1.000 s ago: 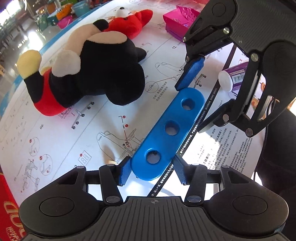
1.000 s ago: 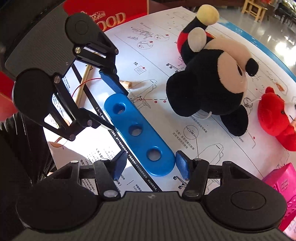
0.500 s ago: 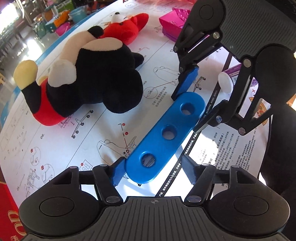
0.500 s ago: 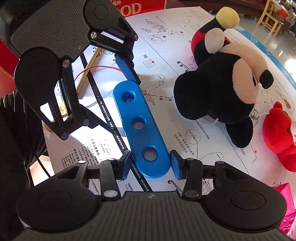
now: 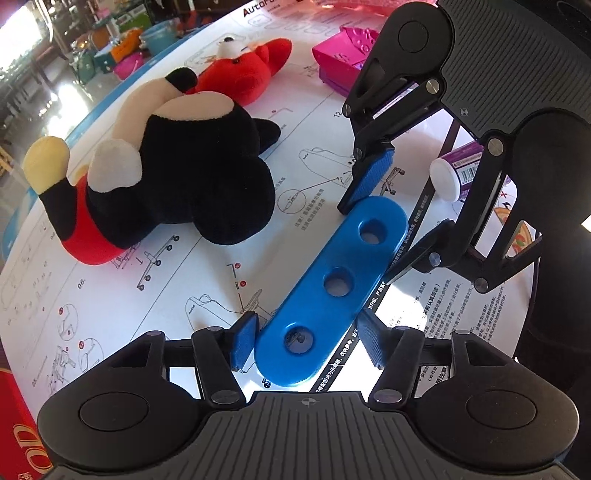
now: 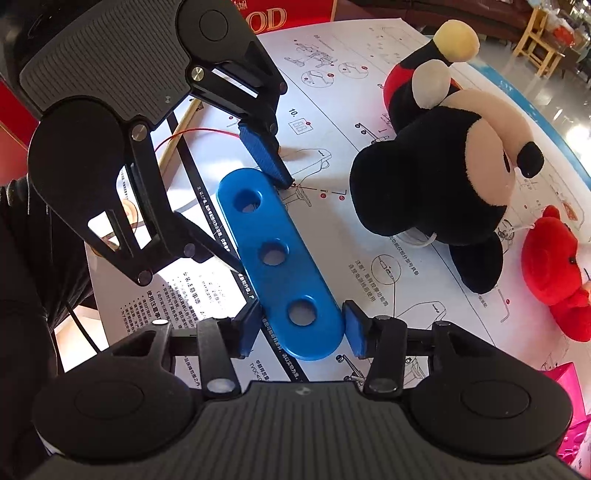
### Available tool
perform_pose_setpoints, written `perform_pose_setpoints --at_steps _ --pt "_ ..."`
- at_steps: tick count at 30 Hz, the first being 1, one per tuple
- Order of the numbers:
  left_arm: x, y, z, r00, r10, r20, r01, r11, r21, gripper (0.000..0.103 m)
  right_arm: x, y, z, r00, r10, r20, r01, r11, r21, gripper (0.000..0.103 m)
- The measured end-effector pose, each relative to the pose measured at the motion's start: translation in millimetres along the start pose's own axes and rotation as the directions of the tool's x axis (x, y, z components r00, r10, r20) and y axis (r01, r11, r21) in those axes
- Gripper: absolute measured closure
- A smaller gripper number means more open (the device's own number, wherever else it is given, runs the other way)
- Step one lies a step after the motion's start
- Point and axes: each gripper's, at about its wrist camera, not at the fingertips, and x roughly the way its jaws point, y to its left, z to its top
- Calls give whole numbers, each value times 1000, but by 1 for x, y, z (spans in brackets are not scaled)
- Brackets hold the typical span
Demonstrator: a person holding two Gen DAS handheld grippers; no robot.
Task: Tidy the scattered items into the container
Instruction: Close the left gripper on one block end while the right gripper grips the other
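Observation:
A blue bar (image 5: 354,254) (image 6: 288,282) with three holes lies on the printed instruction sheet (image 5: 147,295). My left gripper (image 5: 306,326) (image 6: 251,218) has its pads against both sides of one end and is shut on it. The right gripper (image 6: 301,325) (image 5: 384,225) grips the other end the same way. Both point steeply down and face each other along the bar. A black mouse plush (image 5: 177,173) (image 6: 436,177) lies beside the bar, apart from it. Beyond it rests a red plush (image 5: 240,74) (image 6: 550,258).
A magenta box (image 5: 340,62) (image 6: 569,376) sits at the far side of the sheet. A purple bottle with a white cap (image 5: 458,170) lies behind the right gripper. A wooden stick (image 6: 181,125), a red wire (image 6: 199,130) and a red carton (image 6: 288,14) lie behind the left gripper.
Both pairs of jaws have narrowed from a wider stance until their pads meet the bar's ends. The bar has swung slightly on the sheet. The plush toys have not moved.

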Motion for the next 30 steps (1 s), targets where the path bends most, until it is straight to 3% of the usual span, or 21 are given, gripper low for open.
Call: perform_pose_setpoints --at_steps 6,23,26,30 --pt "-2 -9 -4 1000 -5 -13 5 1000 29 49 -4 10 -3 1000 -10 -27 8 998 -59 50" --pt "-22 -25 9 999 29 30 -29 1000 -5 49 -30 45 -6 998 -64 -23 61 990 -126 50" --pt "-28 -26 9 999 31 37 -30 999 -14 49 -28 18 9 997 -71 -20 68 987 -143 50" --pt "-39 -27 8 998 39 48 -37 999 -37 49 -28 13 22 996 -90 -15 86 980 -177 50"
